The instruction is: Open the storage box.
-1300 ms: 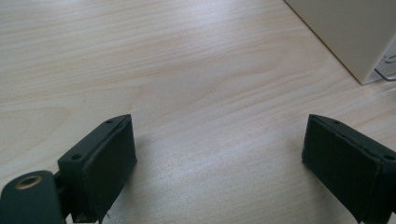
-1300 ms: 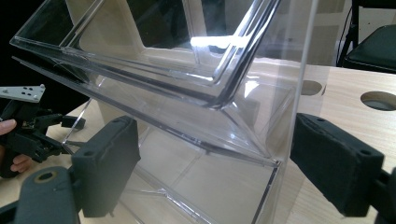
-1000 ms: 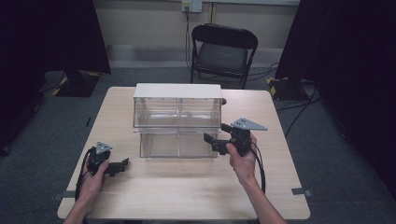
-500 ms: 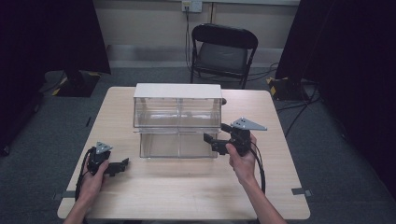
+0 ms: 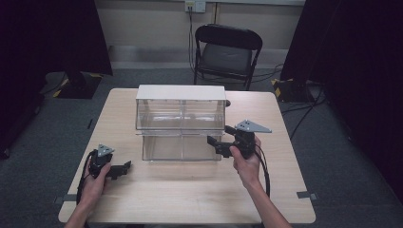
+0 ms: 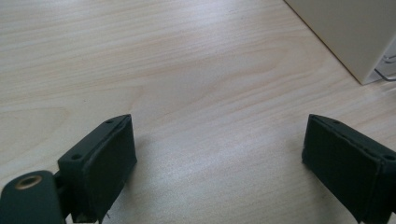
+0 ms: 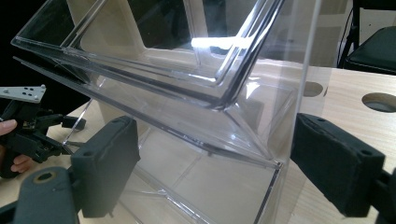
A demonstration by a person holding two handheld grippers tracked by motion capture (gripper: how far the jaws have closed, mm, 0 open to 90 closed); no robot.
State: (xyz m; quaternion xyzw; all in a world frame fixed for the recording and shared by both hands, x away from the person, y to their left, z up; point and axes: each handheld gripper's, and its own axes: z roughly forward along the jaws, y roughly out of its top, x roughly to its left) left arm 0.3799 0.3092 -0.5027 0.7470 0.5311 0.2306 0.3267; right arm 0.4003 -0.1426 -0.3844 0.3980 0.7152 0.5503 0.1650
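Nothing has shifted since a second ago: both hands sit just where they were. The clear drawer cabinet (image 5: 180,122) stands mid-table with its long side running left to right and its fronts facing the person, white top (image 5: 180,92) level. The right gripper (image 5: 219,140) hovers at the cabinet's lower right front corner, jaws spread wide either side of that clear edge (not touching it, as far as I can see). The left gripper (image 5: 124,167) rests low on the table (image 5: 190,194), well left of the cabinet, jaws spread over bare wood. Plenty of open tabletop lies in front.
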